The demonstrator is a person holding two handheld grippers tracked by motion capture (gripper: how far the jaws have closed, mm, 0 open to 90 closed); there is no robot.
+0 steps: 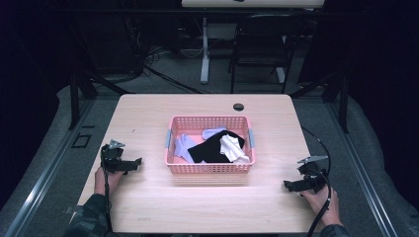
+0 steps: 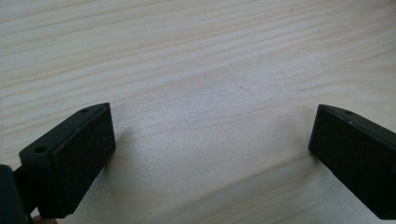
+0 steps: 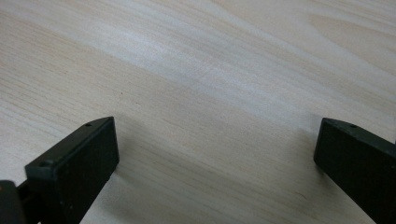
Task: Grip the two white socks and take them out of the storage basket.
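Both grippers (image 1: 139, 160) (image 1: 286, 184) low, fingers (image 2: 70, 158) apart.

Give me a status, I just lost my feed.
Left gripper open, right gripper open, both empty on the table. Pink basket of clothes between them. Nothing in the way.

A lab-style recording room

Black curtains (image 1: 29, 74) hang at both sides; loose cables (image 1: 148, 61) trail on the grey floor at upper left, beside a folding chair (image 1: 259, 44) and a second desk's leg (image 1: 204, 49).
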